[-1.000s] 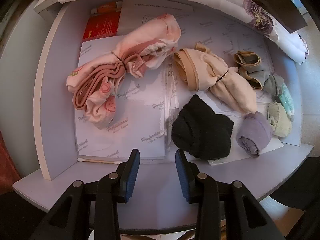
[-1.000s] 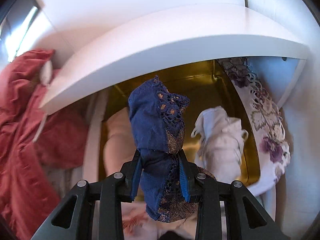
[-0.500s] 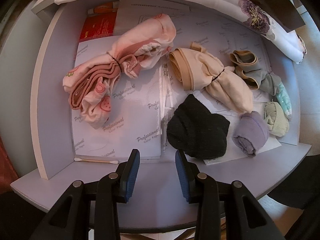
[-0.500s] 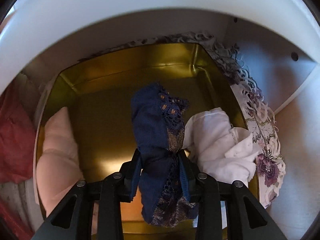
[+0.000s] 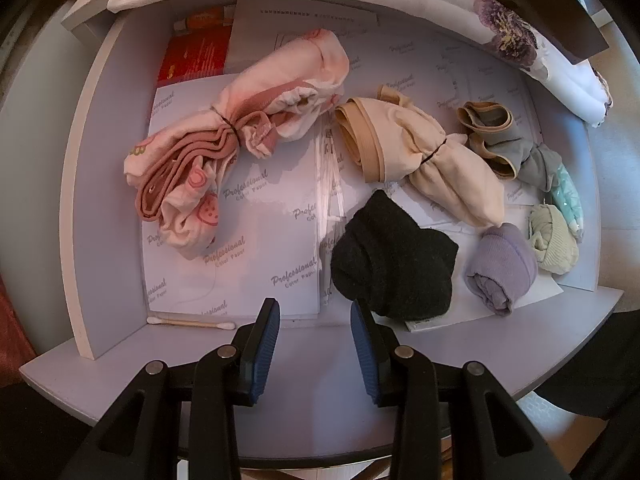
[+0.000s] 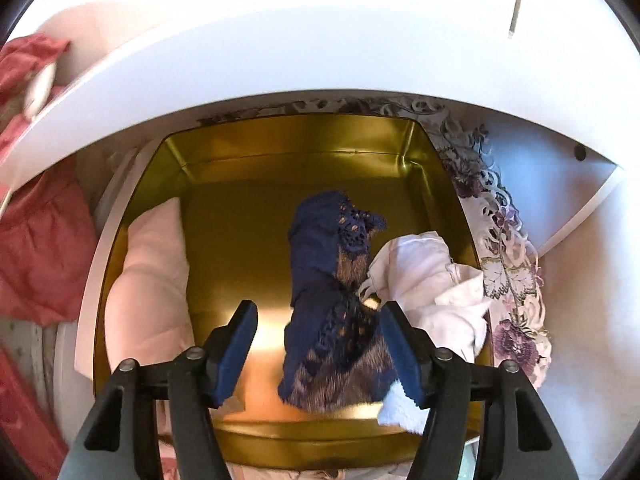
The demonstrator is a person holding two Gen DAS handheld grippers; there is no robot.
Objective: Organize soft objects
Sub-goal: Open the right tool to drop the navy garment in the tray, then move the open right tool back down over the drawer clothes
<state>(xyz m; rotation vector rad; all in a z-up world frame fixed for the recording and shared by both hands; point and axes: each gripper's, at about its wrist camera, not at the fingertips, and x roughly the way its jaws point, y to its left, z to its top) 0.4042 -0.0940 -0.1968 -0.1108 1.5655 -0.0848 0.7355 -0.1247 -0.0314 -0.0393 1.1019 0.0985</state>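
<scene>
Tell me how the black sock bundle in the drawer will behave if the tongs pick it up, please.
The black sock bundle looks thick and fuzzy, so it should squash softly and probably not slip. It seems folded into itself with no band, so a loose layer might unroll and hang. It is likely light, and lies flat, so it should not roll.

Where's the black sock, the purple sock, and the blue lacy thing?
black sock (image 5: 394, 264), left wrist view, middle of the bundle
purple sock (image 5: 502, 268), left wrist view, middle of the roll
blue lacy thing (image 6: 328, 264), right wrist view, its plain upper cloth
</scene>
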